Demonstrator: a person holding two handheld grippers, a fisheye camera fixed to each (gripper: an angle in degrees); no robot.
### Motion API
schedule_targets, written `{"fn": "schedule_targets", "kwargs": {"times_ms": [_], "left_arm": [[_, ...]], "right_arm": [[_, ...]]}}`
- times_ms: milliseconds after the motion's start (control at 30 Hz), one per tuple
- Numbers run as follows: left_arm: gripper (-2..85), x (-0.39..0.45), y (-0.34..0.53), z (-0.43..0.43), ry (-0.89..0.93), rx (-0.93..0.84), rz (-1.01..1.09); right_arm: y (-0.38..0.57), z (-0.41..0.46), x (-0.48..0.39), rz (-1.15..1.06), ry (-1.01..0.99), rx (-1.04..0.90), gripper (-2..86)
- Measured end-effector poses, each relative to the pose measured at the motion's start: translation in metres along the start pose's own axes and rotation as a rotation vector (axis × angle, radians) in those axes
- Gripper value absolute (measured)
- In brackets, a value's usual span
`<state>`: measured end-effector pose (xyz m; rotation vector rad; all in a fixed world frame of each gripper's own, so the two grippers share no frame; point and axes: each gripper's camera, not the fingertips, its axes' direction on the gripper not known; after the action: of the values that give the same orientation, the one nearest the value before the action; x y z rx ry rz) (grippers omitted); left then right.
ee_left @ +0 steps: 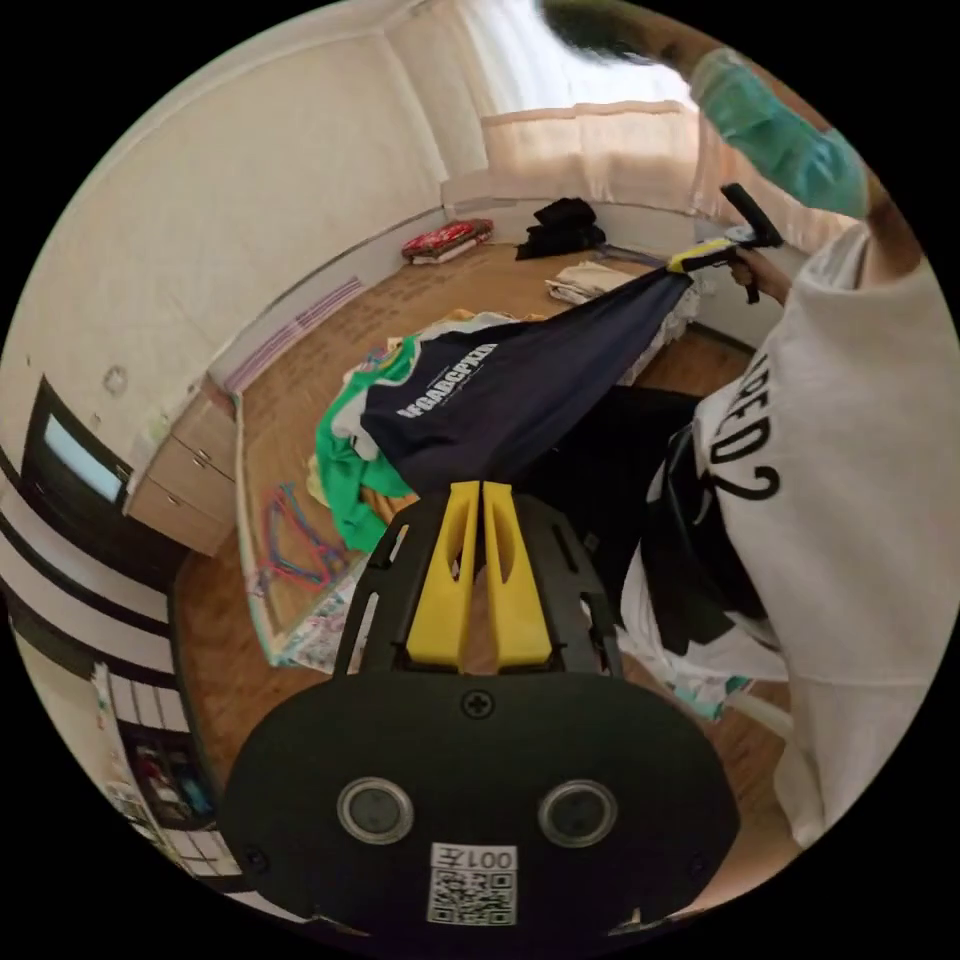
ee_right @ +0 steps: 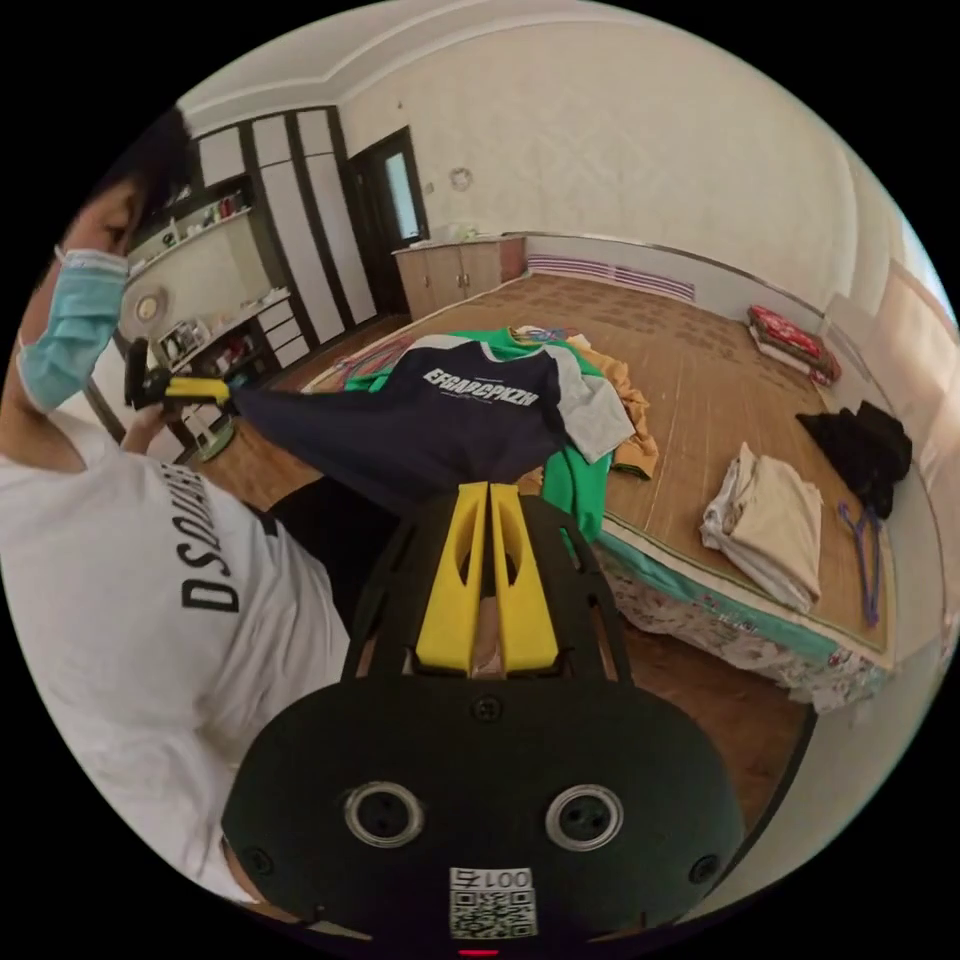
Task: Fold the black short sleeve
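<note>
1. In my left gripper view, the left gripper (ee_left: 481, 487) sits at the centre, its two yellow jaws pressed together on an edge of the black short sleeve (ee_left: 520, 390).
2. From there the shirt stretches taut toward 1 o'clock, where the right gripper (ee_left: 690, 258) pinches its far corner, held by the person's hand (ee_left: 762, 270).
3. The shirt hangs in the air between the two grippers, above the near edge of the bed (ee_left: 330, 350), with white lettering visible across its dark cloth.
4. Under the shirt, at about 9 o'clock from it, a green garment (ee_left: 345, 470) lies in a heap on the bed.
5. In my right gripper view, the right gripper (ee_right: 488, 490) is at the centre, its yellow jaws closed on the dark shirt (ee_right: 450, 420).
6. The cloth runs toward 10 o'clock to the left gripper (ee_right: 205, 390), which clamps the other end beside the person's white T-shirt (ee_right: 150, 620).
7. At 3 o'clock on the bed (ee_right: 700, 380) lies a folded cream pile (ee_right: 765, 525); a black pile (ee_right: 860, 445) rests beyond it, toward 2 o'clock.
8. A red folded item (ee_right: 790, 340) lies at the far side of the bed, near the wall.
9. Coloured hangers (ee_left: 295, 545) lie on the bed at 8 o'clock in my left gripper view.
</note>
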<state>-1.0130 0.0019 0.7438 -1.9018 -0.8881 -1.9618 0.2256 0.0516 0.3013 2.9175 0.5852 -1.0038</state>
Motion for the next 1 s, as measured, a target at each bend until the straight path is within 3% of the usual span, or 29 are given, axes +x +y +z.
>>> {"fn": "schedule_targets", "kwargs": {"times_ms": [133, 200, 467, 533, 700, 800, 867, 1000], "left_arm": [[-1.0, 0.029, -0.024, -0.035, -0.097, -0.117, 0.195], [-1.0, 0.039, -0.031, -0.035, -0.061, -0.179, 0.247], [-1.0, 0.059, -0.027, 0.087, 0.477, -0.393, 0.200], [-1.0, 0.061, -0.024, 0.117, 0.525, -0.429, 0.146], [-1.0, 0.050, -0.031, 0.136, 0.497, -0.471, 0.064], [-1.0, 0.031, -0.039, 0.134, 0.379, -0.587, 0.057], [-1.0, 0.010, -0.066, 0.139, 0.230, -0.514, 0.004], [-1.0, 0.003, -0.148, 0.178, 0.100, -0.287, 0.009]], "right_arm": [[-0.005, -0.019, -0.020, -0.167, -0.035, -0.024, 0.1], [-0.003, -0.019, -0.026, -0.237, -0.062, -0.070, 0.1], [0.032, 0.100, 0.013, -0.102, -0.295, -0.536, 0.2], [0.039, 0.128, 0.018, -0.074, -0.352, -0.605, 0.4], [0.026, 0.145, 0.032, -0.112, -0.428, -0.700, 1.2], [0.004, 0.135, 0.060, -0.115, -0.294, -0.724, 1.7], [-0.027, 0.136, 0.084, -0.114, -0.089, -0.612, 2.1], [-0.085, 0.162, 0.117, -0.067, 0.122, -0.354, 3.4]]}}
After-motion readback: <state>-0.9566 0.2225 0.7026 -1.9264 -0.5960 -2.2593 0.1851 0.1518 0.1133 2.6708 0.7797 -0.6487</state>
